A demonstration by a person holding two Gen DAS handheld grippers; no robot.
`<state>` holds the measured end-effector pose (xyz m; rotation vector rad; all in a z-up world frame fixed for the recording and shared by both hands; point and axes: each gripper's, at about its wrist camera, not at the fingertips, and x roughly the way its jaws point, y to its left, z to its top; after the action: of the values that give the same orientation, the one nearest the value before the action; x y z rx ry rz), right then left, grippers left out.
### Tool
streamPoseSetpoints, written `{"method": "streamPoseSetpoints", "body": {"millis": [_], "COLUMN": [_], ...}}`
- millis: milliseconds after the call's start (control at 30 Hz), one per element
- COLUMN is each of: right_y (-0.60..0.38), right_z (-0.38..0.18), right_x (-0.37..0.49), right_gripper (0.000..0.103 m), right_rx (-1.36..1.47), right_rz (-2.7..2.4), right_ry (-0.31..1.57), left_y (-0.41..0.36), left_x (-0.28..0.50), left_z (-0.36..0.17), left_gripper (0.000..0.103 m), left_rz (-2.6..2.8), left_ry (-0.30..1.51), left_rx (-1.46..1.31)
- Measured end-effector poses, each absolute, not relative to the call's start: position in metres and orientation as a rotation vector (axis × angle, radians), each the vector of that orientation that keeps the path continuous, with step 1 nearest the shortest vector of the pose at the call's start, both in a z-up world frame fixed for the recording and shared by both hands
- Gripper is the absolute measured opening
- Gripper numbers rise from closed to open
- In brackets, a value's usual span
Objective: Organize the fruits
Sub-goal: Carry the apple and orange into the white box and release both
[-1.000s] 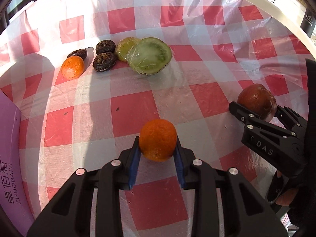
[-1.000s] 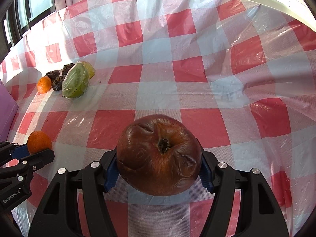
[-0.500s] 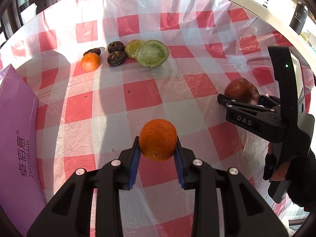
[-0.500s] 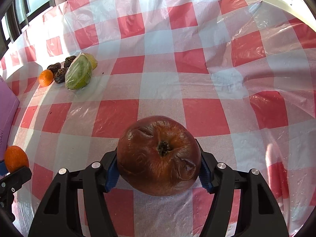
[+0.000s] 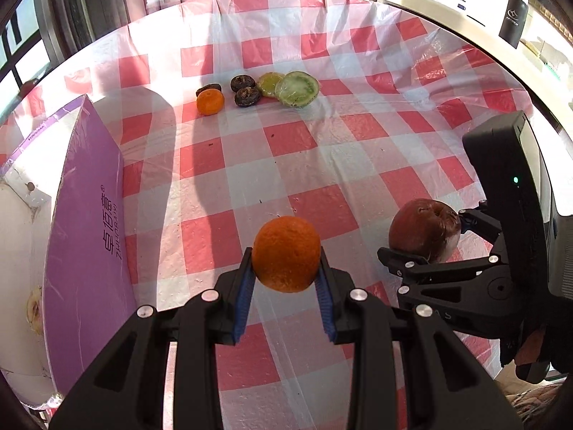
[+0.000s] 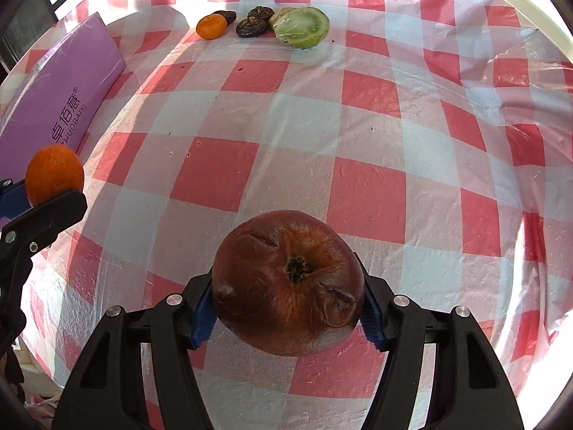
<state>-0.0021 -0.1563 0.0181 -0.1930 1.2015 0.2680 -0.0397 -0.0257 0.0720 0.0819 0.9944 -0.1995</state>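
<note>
Orange (image 5: 285,254) clamped between blue pads of left gripper (image 5: 285,279), lifted clear of red-and-white checked cloth (image 5: 322,165). Right gripper (image 6: 286,308) just beside it, jaws closed on wrinkled brown apple (image 6: 288,283), stem end facing camera, also off the cloth. Far side of table: second small orange (image 5: 210,102), three dark dried fruits (image 5: 247,96), two wrapped green fruit halves (image 5: 299,89), clustered close. Purple box (image 5: 86,236) stands along left edge.
</note>
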Motion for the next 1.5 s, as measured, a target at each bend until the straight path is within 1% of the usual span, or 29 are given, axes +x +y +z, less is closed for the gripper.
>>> {"method": "streamPoseSetpoints", "body": {"millis": [200,467,733,967,1067,1333,1500], "right_y": [-0.132,-0.111,-0.084,-0.044,-0.019,0.070,0.118], "right_z": [0.027,0.041,0.073,0.102,0.113,0.139,0.136], "right_x": [-0.021,-0.041,-0.047,-0.046,-0.044,-0.044,-0.044], "right_gripper": [0.064,0.064,0.064,0.064,0.064,0.064,0.064], "right_rx": [-0.224,-0.232,-0.234,-0.196,-0.199,-0.316,-0.377], "right_rz": [0.271,0.222,0.167,0.185,0.210,0.352,0.436], "right_ry": [1.204,1.198,1.110,1.049,1.019,0.905,0.899], "left_y": [-0.013,0.030,0.082,0.138,0.165,0.241,0.268], "left_x": [-0.042,-0.049,-0.056,-0.063,-0.064,-0.062,-0.062], "left_z": [0.104,0.140,0.160,0.160,0.153,0.127,0.115], "left_gripper": [0.032,0.032,0.032,0.032,0.032,0.032,0.032], "left_rz": [-0.230,-0.242,-0.229,-0.185,-0.144,-0.037,-0.018], "left_ry": [0.904,0.812,0.742,0.741,0.767,0.859,0.893], "left_rx": [0.090,0.054,0.016,-0.011,-0.018,-0.073,-0.063]}}
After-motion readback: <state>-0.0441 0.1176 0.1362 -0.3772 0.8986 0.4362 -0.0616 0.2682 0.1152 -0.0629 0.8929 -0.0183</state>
